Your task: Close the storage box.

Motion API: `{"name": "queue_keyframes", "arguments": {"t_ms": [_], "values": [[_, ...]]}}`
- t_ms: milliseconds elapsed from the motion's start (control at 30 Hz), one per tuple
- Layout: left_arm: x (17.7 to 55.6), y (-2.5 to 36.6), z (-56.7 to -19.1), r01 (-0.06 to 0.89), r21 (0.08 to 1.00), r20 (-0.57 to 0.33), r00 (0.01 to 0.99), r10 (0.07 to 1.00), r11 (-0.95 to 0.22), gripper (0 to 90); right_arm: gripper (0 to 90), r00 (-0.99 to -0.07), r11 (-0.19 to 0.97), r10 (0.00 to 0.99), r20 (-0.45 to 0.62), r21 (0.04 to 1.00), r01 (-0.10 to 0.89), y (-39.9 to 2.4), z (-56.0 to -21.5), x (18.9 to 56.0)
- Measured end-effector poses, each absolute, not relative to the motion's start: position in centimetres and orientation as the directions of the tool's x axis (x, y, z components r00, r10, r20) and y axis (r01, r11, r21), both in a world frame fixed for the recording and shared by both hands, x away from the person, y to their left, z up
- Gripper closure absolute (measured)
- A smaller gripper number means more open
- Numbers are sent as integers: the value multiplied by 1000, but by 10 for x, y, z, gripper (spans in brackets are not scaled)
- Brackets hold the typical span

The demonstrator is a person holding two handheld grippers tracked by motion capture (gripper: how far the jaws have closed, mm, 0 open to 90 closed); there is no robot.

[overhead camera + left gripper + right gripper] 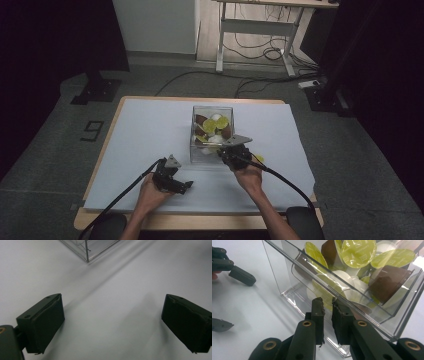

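Right gripper (327,305), jaws nearly closed, pinches the clear box's (287,293) front wall (pods (358,252) inside). Left gripper (112,322), jaws wide apart, holds nothing above the sheet (112,290).

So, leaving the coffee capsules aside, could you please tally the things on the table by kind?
handheld grippers: 2 (left gripper, right gripper)
clear plastic box: 1
white table sheet: 1
Total: 4
The capsules are heaped in the box and overlap too much to count.
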State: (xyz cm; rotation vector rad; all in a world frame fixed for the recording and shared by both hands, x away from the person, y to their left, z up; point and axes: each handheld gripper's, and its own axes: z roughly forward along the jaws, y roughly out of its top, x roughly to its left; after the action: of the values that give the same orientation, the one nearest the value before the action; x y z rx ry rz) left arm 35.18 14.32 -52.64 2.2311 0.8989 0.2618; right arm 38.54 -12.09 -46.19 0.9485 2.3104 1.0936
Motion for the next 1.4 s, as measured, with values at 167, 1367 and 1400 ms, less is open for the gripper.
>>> {"name": "queue_keyframes", "arguments": {"t_ms": [167,1367,1400], "values": [[351,143,-527,517,677,-51,743,667,-524,37,788,-678,463,730,-82,790,402,-120,-462,384],[347,144,-528,508,658,-7,743,670,-556,0,294,-756,553,649,-88,736,389,-151,-448,366],[347,144,-528,508,657,-7,743,670,-557,0,292,-755,553,650,-88,737,390,-154,-448,366]]}}
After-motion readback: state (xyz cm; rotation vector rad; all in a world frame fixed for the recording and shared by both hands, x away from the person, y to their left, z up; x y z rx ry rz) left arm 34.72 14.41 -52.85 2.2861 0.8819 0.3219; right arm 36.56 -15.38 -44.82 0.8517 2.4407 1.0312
